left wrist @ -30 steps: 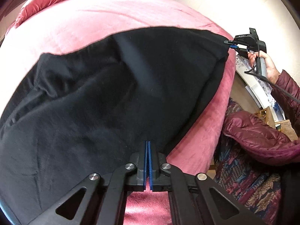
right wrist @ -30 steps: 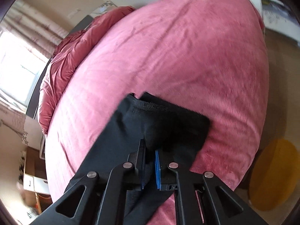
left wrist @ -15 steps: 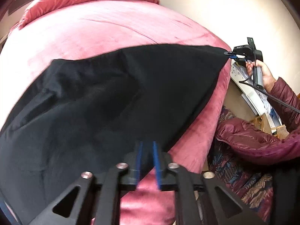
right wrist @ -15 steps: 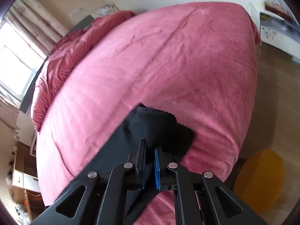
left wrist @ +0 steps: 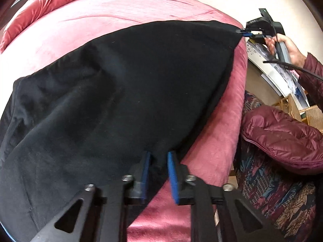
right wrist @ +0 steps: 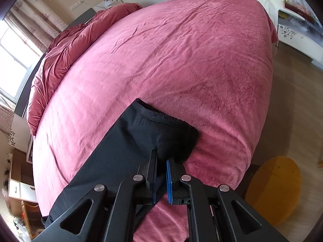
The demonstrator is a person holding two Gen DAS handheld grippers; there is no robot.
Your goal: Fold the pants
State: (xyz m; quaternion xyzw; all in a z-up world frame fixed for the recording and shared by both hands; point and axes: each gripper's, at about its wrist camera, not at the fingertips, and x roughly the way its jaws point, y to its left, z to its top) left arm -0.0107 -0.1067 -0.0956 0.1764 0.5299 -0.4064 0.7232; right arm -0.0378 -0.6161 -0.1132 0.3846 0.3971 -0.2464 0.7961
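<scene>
Black pants (left wrist: 125,92) lie spread on a pink bed (left wrist: 113,10). My left gripper (left wrist: 158,157) stands open at the near edge of the pants, with cloth lying between its blue pads. My right gripper (right wrist: 161,159) is shut on the hem end of the pants (right wrist: 161,129) near the bed's edge. It also shows in the left wrist view (left wrist: 245,34), at the far right, pinching the stretched corner of the pants.
A crumpled red duvet (right wrist: 66,46) lies at the head of the bed (right wrist: 181,60). A round yellow stool (right wrist: 272,189) stands on the floor by the bed. White furniture (right wrist: 292,30) stands by the wall. The person's maroon jacket (left wrist: 282,137) is at the right.
My left gripper has opened and let go of the pants' edge. My right gripper has stayed shut on the hem and has drawn the pants out towards the bed's edge.
</scene>
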